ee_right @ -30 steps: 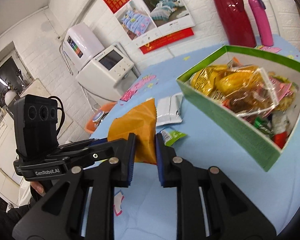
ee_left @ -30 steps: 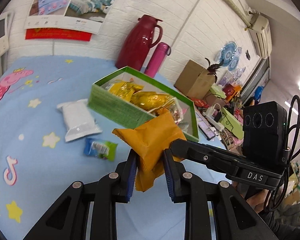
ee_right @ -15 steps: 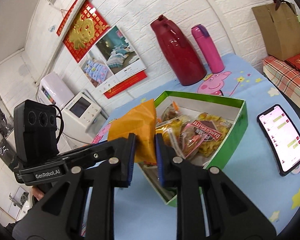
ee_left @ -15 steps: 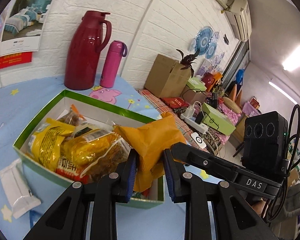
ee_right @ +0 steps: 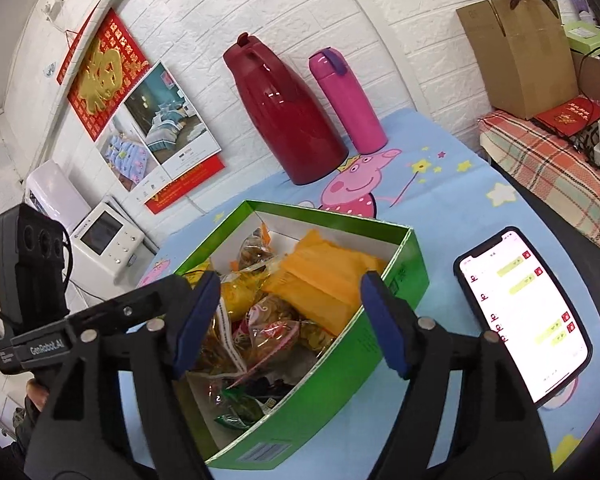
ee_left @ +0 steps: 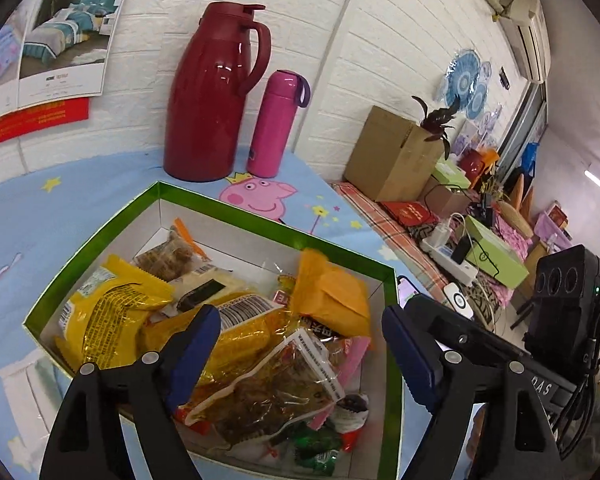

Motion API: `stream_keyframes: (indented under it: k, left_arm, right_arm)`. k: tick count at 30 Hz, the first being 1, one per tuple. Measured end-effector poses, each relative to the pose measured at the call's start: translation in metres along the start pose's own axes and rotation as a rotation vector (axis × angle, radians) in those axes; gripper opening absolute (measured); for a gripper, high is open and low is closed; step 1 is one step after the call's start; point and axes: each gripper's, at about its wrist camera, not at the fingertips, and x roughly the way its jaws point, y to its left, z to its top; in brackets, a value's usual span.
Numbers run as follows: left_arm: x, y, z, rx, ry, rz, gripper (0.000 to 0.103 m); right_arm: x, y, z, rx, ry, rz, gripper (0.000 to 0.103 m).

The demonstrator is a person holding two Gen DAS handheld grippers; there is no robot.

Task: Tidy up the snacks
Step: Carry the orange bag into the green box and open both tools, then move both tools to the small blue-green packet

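Observation:
An orange snack packet (ee_left: pixel 332 296) (ee_right: pixel 324 276) lies inside the green box (ee_left: pixel 260 222) (ee_right: pixel 400 280), on top of several other snack bags. The box stands on the blue cartoon tablecloth. My left gripper (ee_left: pixel 300 336) hangs open over the box, its jaws wide apart and holding nothing. My right gripper (ee_right: pixel 288 312) is open too, above the box's near side, with the orange packet lying loose between and beyond its blue pads (ee_right: pixel 384 320).
A dark red thermos jug (ee_left: pixel 216 92) and a pink bottle (ee_left: pixel 276 124) stand at the wall behind the box. A lit phone (ee_right: pixel 520 320) lies right of the box. A white packet (ee_left: pixel 24 384) lies left of the box. Cardboard box (ee_left: pixel 392 152) and clutter sit beyond the table.
Both grippers carried the orange packet from the table over to the box, then opened. The packet has dropped into the box and lies free.

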Motion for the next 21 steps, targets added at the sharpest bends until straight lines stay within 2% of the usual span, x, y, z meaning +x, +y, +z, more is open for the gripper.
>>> stream_keyframes:
  k: [3,5,15,21]
  left_arm:
    - [-0.009,0.001,-0.003,0.016,-0.002,0.046,0.085]
    - [-0.019,0.002,-0.006,0.017,-0.007,0.051,0.085]
    - [-0.08,0.005,-0.041,0.017,-0.042,0.121,0.085]
    - [-0.116,0.017,-0.066,0.016,-0.067,0.15,0.085]
  right_arm:
    - [-0.008,0.003,0.0,0.012,-0.017,0.013,0.08]
    - [-0.014,0.009,-0.002,0.006,-0.019,0.021,0.08]
    - [-0.043,0.064,-0.029,-0.067,-0.026,0.062,0.083]
    - [-0.051,0.095,-0.051,-0.116,0.008,0.084,0.083]
